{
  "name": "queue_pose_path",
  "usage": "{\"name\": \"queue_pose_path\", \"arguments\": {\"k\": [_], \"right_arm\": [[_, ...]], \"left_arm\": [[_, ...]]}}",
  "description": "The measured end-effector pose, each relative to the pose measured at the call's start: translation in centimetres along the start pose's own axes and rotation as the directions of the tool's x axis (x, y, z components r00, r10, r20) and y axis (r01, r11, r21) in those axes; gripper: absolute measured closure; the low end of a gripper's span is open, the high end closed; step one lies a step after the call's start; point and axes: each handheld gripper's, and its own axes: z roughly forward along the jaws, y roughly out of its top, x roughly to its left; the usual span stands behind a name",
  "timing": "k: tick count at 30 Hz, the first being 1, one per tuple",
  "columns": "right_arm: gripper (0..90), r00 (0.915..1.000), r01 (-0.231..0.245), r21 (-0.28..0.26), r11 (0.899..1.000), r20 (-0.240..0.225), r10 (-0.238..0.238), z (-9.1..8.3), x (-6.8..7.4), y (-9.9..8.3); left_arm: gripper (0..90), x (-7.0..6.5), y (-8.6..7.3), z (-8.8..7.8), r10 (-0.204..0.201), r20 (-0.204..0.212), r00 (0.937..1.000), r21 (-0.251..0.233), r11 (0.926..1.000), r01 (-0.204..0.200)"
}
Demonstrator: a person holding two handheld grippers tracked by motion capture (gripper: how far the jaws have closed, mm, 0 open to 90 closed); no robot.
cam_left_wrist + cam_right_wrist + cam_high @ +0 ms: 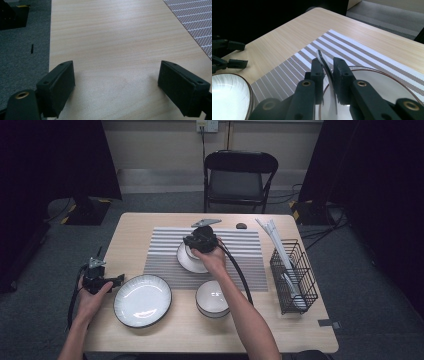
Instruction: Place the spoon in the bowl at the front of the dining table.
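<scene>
My right gripper (199, 241) (328, 67) is over a small white plate (188, 262) (377, 85) on the striped placemat (245, 255) (294, 67). The thin, dark-edged rim of a small white dish (327, 71) stands between its jaws. The jaws are close around the rim with slight gaps, so the gripper looks open. What kind of dish it is I cannot tell. My left gripper (116, 281) (117, 85) rests wide open over bare wood at the table's left edge, with nothing between its pads (63, 82).
A large dark-rimmed plate (142, 300) (227, 95) and a white bowl (212, 297) sit near the front edge. A black wire basket (295, 275) with white utensils stands at the right. A small dark object (241, 225) lies at the back. A folding chair (240, 175) is behind the table.
</scene>
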Motion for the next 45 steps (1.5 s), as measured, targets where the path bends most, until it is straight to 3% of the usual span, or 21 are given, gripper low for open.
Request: {"name": "queue_pose_path", "arguments": {"k": [15, 28, 42, 45], "right_arm": [[79.2, 0.9998, -0.005, 0.048, 0.999, -0.021, 0.006, 1.6, 0.4, -0.2], [78.6, 0.9997, 0.026, 0.105, 0.994, -0.007, -0.025, 3.3, 1.0, -0.3], [73.7, 0.9998, -0.019, 0.131, 0.991, -0.003, 0.019, 3.8, 0.6, -0.6], [73.7, 0.9999, -0.01, 0.133, 0.991, -0.001, 0.01, 3.8, 0.7, -0.6]], "left_arm": [[13.8, 0.0, 0.0, 0.0, 0.0, -0.001, 1.0, 0.0, 1.0, 0.0], [13.9, 0.0, 0.0, 0.0, -0.001, 0.0, 1.0, -0.001, 1.0, 0.001], [13.9, 0.0, 0.0, 0.0, -0.001, -0.001, 1.0, -0.002, 1.0, 0.001], [13.9, 0.0, 0.0, 0.0, 0.0, 0.0, 1.0, 0.0, 1.0, 0.0]]}}
